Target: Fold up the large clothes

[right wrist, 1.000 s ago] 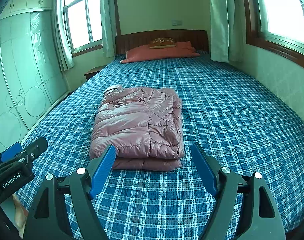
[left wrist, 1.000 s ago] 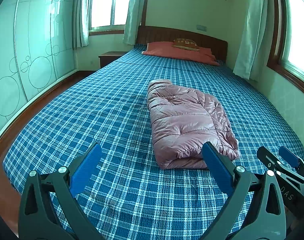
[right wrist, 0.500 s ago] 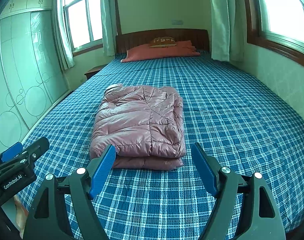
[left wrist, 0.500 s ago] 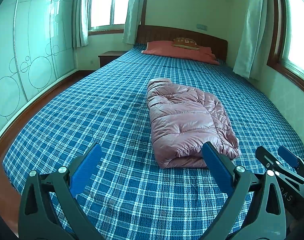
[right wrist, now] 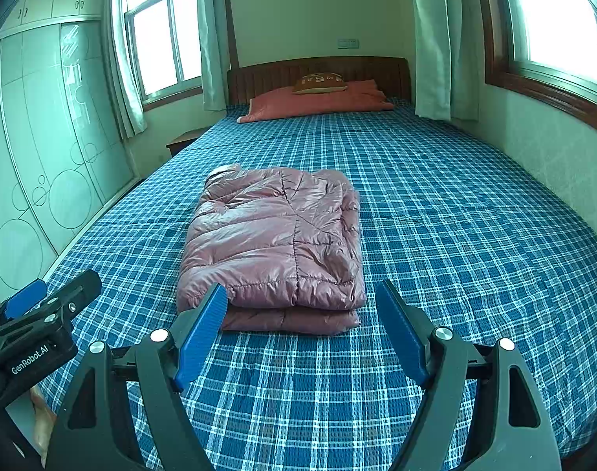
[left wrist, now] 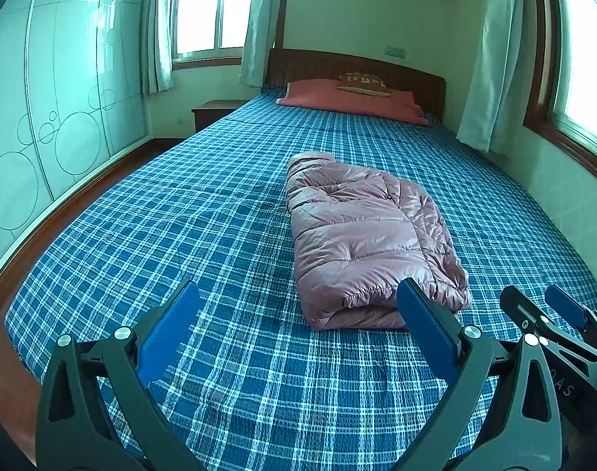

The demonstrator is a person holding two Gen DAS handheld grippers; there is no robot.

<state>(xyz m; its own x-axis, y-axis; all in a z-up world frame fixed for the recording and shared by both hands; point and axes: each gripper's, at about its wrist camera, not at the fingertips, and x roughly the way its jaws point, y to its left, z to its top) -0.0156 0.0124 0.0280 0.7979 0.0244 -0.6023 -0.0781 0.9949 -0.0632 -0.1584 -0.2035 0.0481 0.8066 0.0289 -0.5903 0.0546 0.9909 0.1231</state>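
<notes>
Nothing is gripped at this moment, and the fold looks about done. From the left side of the scene, the left gripper (left wrist: 298,306) hangs above the near part of the bed (left wrist: 180,212), angled down toward it, its 2 blue pads standing wide apart with only checked cover between them. Its right pad overlaps the near corner of the jacket in the left wrist view, but I judge that a matter of line of sight, not contact.

The pink padded jacket (right wrist: 275,243) lies in the middle of the bed, doubled into a compact block of at least 2 layers, its folded edge facing the grippers and its far end pointing toward the red pillow (right wrist: 318,102) at the headboard.

Further right, the right gripper (right wrist: 300,306) is likewise angled down and clear of the cloth, its jaws parted and empty, framing the jacket's near edge.

To finish well, I would check that the layers sit square; the right edge bulges a little. If tidying is wanted, press lightly on top instead of pinching, since slick puffy fabric tends to spring open and slide
</notes>
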